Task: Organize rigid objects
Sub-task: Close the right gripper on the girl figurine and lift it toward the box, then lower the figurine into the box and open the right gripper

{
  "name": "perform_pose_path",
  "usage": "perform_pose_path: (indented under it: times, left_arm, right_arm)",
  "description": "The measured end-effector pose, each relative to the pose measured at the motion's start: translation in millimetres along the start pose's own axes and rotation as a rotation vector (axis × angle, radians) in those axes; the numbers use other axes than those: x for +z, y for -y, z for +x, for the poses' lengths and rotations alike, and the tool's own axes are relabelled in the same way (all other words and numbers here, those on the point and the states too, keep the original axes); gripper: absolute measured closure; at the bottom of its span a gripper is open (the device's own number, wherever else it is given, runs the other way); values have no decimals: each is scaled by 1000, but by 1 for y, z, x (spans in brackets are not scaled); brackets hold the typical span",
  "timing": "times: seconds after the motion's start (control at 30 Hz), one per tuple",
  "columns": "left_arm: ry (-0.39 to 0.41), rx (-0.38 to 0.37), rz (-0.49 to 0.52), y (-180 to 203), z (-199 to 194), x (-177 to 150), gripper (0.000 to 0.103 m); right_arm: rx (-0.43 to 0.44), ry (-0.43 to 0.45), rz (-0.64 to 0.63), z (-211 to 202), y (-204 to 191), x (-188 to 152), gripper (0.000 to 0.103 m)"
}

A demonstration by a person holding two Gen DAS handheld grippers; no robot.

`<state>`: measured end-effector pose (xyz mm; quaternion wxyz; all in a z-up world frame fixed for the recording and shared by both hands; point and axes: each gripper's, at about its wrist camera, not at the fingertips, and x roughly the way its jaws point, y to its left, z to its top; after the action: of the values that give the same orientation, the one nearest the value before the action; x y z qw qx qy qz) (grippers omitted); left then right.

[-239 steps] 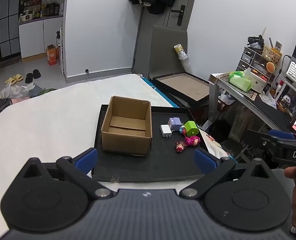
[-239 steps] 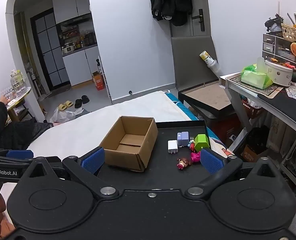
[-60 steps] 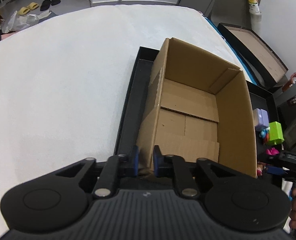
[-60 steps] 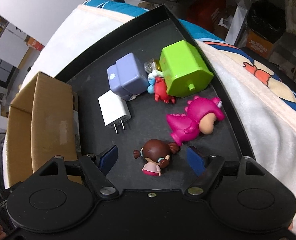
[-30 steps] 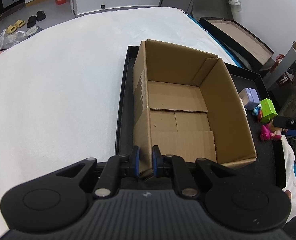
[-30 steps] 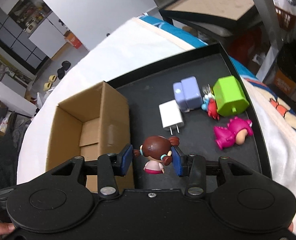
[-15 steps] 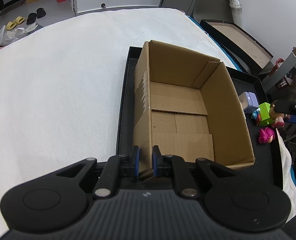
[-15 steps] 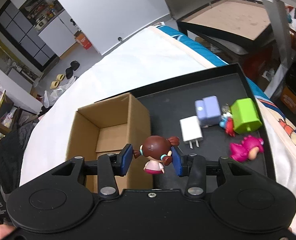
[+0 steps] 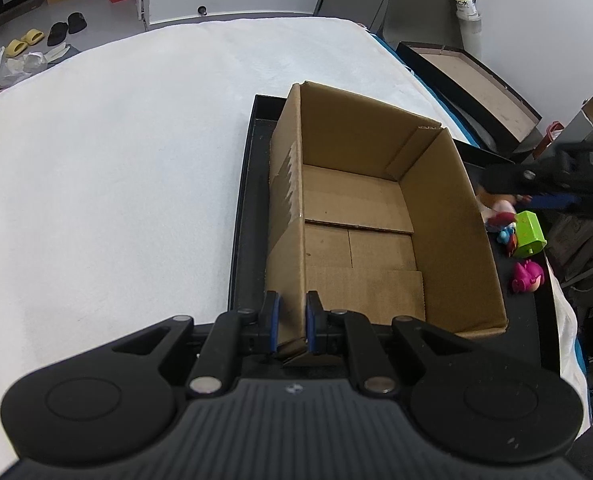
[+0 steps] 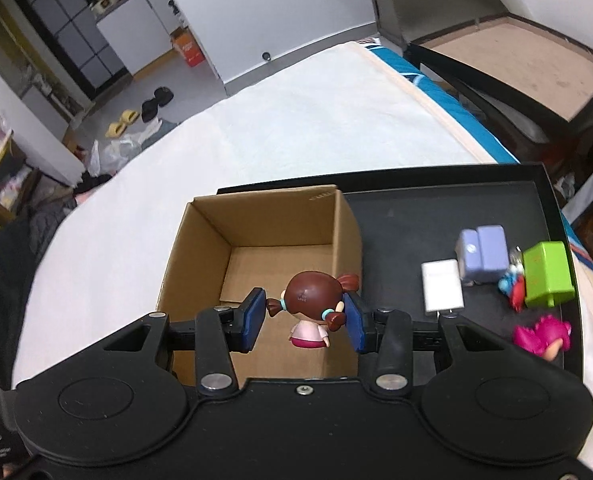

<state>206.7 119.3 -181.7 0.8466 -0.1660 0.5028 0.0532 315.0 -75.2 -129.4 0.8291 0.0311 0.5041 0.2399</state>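
Note:
An open, empty cardboard box (image 9: 376, 216) stands on a black tray (image 9: 244, 224) on the white bed. My left gripper (image 9: 291, 322) is shut on the box's near left corner wall. My right gripper (image 10: 304, 320) is shut on a brown-haired girl figurine (image 10: 312, 304) and holds it above the box's right wall (image 10: 346, 236). In the left wrist view the right gripper (image 9: 536, 188) shows at the box's far right side. On the tray right of the box lie a white charger (image 10: 442, 284), a purple block (image 10: 482, 254), a green cube (image 10: 546, 274) and a pink dinosaur toy (image 10: 540, 338).
A small red-and-blue toy (image 10: 510, 286) lies beside the green cube. The tray's right rim (image 10: 568, 264) runs along the bed's edge. Another black tray (image 10: 508, 56) with a brown base stands beyond the bed. Slippers (image 10: 122, 122) lie on the far floor.
My right gripper has carried the girl figurine left, from over the tray to above the box's right wall. My left gripper stays shut on the box corner.

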Motion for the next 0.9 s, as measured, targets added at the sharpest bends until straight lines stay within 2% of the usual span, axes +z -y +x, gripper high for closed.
perform_pose_path:
  times: [0.5, 0.67, 0.8, 0.9]
  left_arm:
    - [-3, -27, -30, -8, 1, 1, 90]
    - [-8, -33, -33, -9, 1, 2, 90]
    - [-13, -33, -36, -10, 2, 3, 90]
    - [-14, -34, -39, -10, 2, 3, 90]
  right_arm:
    - [-65, -70, -117, 52, -53, 20, 61]
    - [-59, -88, -126, 68, -67, 23, 61]
    - [-21, -89, -124, 75, -78, 28, 60]
    - [-40, -65, -143, 76, -86, 31, 53]
